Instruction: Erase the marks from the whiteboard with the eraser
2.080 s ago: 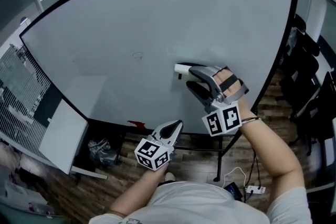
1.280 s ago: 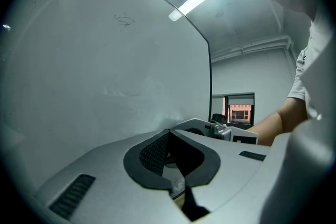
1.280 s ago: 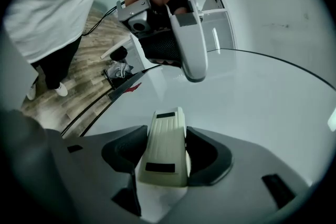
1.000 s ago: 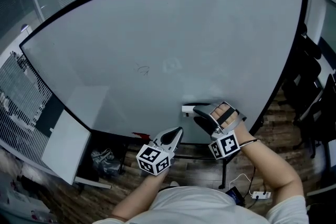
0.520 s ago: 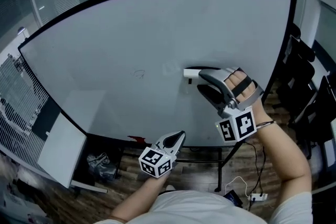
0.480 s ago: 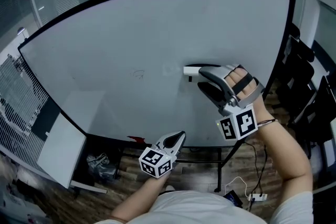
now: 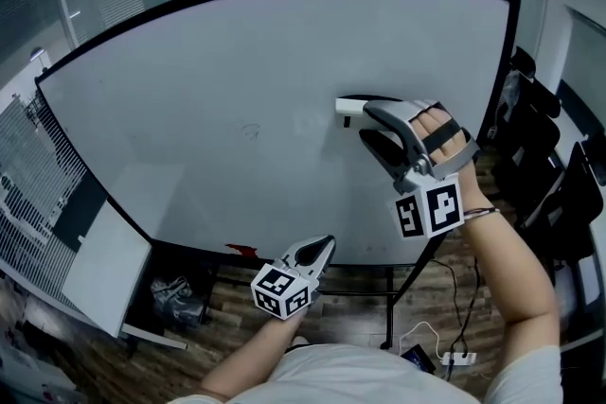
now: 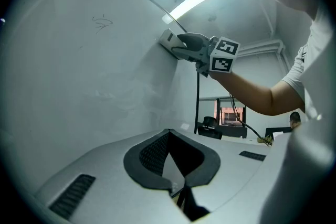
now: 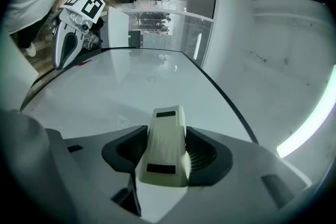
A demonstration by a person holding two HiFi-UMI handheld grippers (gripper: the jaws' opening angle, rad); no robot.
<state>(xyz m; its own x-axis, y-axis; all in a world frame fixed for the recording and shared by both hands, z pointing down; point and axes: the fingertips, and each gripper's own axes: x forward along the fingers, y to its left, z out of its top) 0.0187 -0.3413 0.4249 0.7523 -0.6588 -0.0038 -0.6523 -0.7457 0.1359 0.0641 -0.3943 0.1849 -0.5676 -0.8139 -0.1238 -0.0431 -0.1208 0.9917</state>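
Observation:
The whiteboard (image 7: 189,61) fills the head view and stands upright. A small scribbled mark (image 7: 250,131) sits left of its middle, with a faint smudge (image 7: 308,121) beside it. My right gripper (image 7: 369,116) is shut on the cream eraser (image 7: 347,107), pressed to the board right of the smudge. In the right gripper view the eraser (image 9: 166,144) lies between the jaws, and the mark (image 9: 151,80) is ahead of it. My left gripper (image 7: 320,250) hangs below the board's lower edge, shut and holding nothing. From there, the mark (image 8: 102,22) and the eraser (image 8: 167,39) are visible.
A grey panel (image 7: 109,255) leans at the lower left. Something small and red (image 7: 244,251) lies under the board's lower edge. Black chairs (image 7: 544,137) stand at the right. The board's stand (image 7: 393,298) and a power strip with cables (image 7: 459,358) are on the wooden floor.
Over the last second my right gripper has carried the eraser from the board's lower edge up to mid height. The left gripper has stayed put.

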